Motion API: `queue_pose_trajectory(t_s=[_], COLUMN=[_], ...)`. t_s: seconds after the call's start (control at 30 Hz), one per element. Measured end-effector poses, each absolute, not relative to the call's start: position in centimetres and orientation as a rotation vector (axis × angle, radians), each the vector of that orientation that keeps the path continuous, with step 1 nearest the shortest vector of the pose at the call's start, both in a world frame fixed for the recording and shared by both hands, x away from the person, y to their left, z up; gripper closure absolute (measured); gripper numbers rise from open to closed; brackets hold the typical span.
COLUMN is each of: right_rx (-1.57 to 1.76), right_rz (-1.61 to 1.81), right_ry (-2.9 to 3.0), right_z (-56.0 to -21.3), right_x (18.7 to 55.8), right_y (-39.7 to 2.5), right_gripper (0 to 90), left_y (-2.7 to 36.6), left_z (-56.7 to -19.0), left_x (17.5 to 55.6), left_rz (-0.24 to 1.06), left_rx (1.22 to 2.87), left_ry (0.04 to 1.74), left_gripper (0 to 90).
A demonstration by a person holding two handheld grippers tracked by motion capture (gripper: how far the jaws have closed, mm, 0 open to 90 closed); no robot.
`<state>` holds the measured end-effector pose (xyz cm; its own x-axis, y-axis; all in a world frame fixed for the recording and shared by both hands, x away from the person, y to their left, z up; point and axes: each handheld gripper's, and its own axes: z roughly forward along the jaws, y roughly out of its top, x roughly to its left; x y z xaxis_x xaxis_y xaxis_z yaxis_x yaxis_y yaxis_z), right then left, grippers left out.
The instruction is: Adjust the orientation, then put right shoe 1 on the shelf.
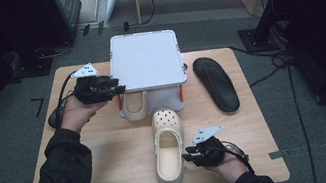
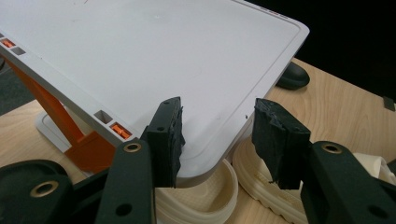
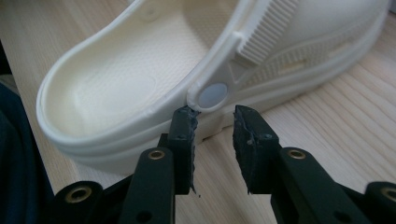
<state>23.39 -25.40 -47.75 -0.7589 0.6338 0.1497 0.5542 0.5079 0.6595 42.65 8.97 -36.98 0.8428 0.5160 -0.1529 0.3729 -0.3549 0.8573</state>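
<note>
Right hand-held gripper (image 3: 214,126) gapes beside cream clog (image 3: 154,84).

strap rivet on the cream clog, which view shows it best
The right gripper view: the rivet sits large just beyond the open right gripper. In the high view the clog is whole, its rivet too small to tell.

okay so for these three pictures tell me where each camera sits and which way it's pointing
High view: above the person's side, looking forward and down on the wooden table; both forearms, the left tongs and the right tongs show.
Left gripper view: rides the left tongs, facing the white shelf with a second cream clog beneath; open jaws.
Right gripper view: rides the right tongs, facing the cream clog's side; open jaws.
Shared: high and right views both see the cream clog; high and left both see the shelf.
</note>
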Motion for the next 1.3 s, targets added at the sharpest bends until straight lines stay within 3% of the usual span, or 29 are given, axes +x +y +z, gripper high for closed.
queue_pose_trajectory(t_s=[0.5,0.83,1.3], right_rx=[1.101,1.083,1.116], right_rz=[1.331,1.413,1.301], right_ry=[2.456,2.372,2.293], right_z=[-45.7,-45.4,-46.7], right_x=[24.5,26.5,28.6], right_y=[-27.4,-25.0,-22.6], right_gripper=[58.3,46.2,44.2], left_y=[9.0,9.0,8.9], left_z=[-37.3,-37.3,-37.3], left_x=[42.4,42.5,42.4], left_rz=[0.198,0.192,0.191], left_rx=[1.966,1.963,1.960], left_ry=[0.644,0.647,0.647], left_gripper=[53.0,53.1,53.0])
